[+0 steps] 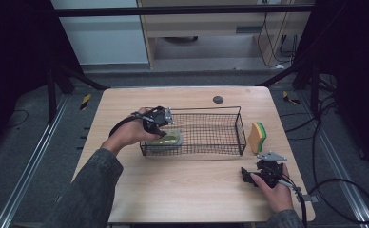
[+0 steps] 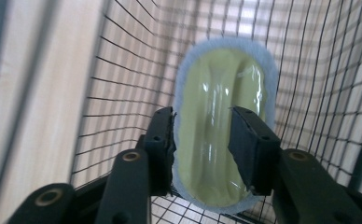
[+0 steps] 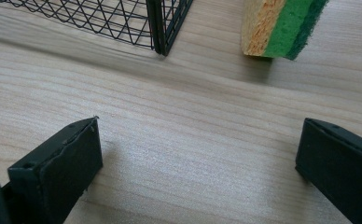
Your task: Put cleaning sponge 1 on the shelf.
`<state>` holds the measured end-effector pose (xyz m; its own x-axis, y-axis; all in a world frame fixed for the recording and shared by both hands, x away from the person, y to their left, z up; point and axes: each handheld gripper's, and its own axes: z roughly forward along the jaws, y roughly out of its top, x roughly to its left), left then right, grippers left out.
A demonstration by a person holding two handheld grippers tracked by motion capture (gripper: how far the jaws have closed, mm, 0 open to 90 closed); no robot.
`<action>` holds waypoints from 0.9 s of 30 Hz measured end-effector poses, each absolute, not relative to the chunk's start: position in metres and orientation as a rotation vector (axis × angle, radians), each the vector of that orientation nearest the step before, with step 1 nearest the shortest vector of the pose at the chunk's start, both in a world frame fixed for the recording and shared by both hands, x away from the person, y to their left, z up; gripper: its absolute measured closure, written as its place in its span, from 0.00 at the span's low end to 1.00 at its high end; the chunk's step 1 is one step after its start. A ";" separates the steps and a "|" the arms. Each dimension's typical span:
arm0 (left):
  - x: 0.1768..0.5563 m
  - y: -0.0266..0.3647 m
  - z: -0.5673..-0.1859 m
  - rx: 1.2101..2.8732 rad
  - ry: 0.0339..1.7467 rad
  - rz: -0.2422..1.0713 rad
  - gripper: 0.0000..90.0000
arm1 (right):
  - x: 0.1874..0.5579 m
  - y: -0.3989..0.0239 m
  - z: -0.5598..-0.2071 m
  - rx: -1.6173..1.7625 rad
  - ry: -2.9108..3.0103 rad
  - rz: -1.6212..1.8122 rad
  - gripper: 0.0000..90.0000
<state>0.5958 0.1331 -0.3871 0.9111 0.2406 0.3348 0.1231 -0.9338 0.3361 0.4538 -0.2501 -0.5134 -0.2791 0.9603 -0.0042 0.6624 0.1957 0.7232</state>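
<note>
Left gripper view shows your left gripper [image 2: 202, 154] reaching into the wire basket [image 2: 123, 84], its pads sitting at either side of the pale green, blue-edged scrubber [image 2: 216, 107]; whether they press on it you cannot tell. The scrubber lies at the basket's left end. Your right gripper [image 3: 198, 163] rests on the table [image 3: 170, 116], jaws wide apart, near the yellow-green sponge [image 3: 281, 28].
</note>
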 end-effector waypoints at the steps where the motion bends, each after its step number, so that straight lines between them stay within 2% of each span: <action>1: 0.594 0.134 -0.382 2.738 0.275 0.555 0.62 | 0.454 -0.250 -0.513 1.511 2.016 0.859 0.01; 5: 0.583 0.140 -0.363 2.666 0.328 0.618 0.54 | 0.454 -0.250 -0.513 1.508 2.016 0.859 0.01; 10: 0.568 0.151 -0.352 2.596 0.429 0.694 0.32 | 0.454 -0.250 -0.513 1.510 2.015 0.860 0.01; 14: 0.557 0.163 -0.350 2.531 0.541 0.685 0.18 | 0.454 -0.250 -0.513 1.510 2.015 0.861 0.01; 18: 0.544 0.180 -0.352 2.446 0.650 0.655 0.12 | 0.454 -0.250 -0.513 1.510 2.015 0.860 0.01; 27: 0.516 0.222 -0.376 2.317 0.812 0.650 0.07 | 0.454 -0.250 -0.513 1.511 2.015 0.860 0.01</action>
